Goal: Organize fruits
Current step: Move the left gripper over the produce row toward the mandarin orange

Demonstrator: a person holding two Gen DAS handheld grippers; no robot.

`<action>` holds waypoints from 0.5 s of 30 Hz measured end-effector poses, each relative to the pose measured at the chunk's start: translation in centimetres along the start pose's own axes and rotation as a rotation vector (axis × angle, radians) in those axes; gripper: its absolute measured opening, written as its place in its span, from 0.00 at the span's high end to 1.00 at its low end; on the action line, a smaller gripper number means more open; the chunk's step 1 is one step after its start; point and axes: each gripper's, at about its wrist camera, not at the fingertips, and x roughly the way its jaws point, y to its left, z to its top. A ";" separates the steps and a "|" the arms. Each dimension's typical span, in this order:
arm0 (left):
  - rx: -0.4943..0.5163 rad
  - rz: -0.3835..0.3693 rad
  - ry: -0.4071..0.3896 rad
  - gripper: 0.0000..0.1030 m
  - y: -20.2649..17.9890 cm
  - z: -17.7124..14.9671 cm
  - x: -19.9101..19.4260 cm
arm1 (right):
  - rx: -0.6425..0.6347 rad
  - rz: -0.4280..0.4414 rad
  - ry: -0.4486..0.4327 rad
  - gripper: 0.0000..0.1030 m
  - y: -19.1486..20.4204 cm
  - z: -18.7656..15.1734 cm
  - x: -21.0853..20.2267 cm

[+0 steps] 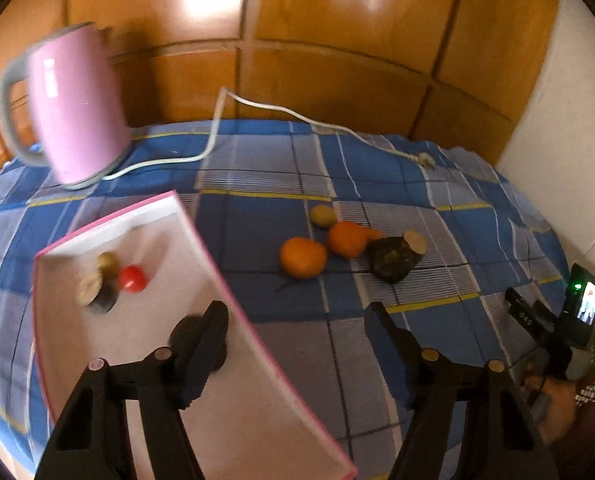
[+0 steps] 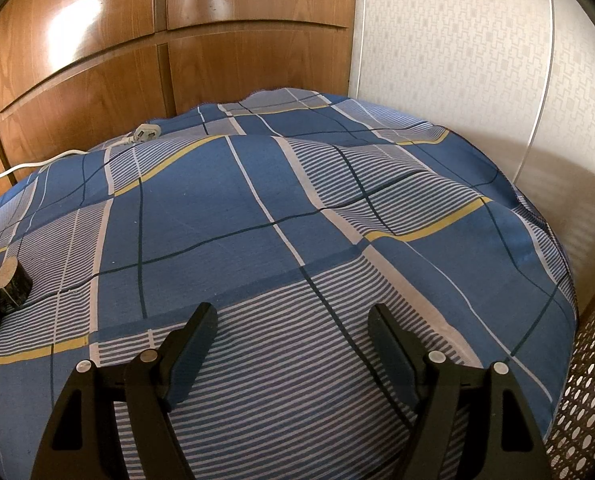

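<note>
- A blue plaid cloth [image 1: 257,168] covers the whole supporting surface; what is under it cannot be told.
- A white tray with a pink rim [image 1: 201,240] lies on the cloth and serves as landmark.
- Behind the tray stands a pink kettle [image 1: 77,104]; its white cord [image 1: 217,120] trails away to a plug [image 1: 425,159].
- Right of the tray lie two oranges [image 1: 302,258] [image 1: 347,239], touching.
- Just behind them sits a small yellowish fruit [image 1: 323,216].
- Farthest from the tray lies a dark cut piece with a pale face [image 1: 393,258].
</note>
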 end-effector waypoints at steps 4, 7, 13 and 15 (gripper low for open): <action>0.032 -0.002 0.060 0.32 -0.4 1.7 3.0 | 0.000 0.000 0.000 0.23 0.0 0.0 0.0; 0.052 0.005 0.103 0.32 -0.7 3.0 5.4 | 0.000 0.000 0.000 0.23 0.0 0.0 0.0; 0.099 0.036 0.177 0.32 -0.8 4.1 9.5 | 0.000 0.000 -0.001 0.22 0.0 0.0 0.0; 0.098 0.037 0.205 0.45 -0.7 4.1 10.8 | 0.000 0.000 0.000 0.22 0.0 0.0 0.0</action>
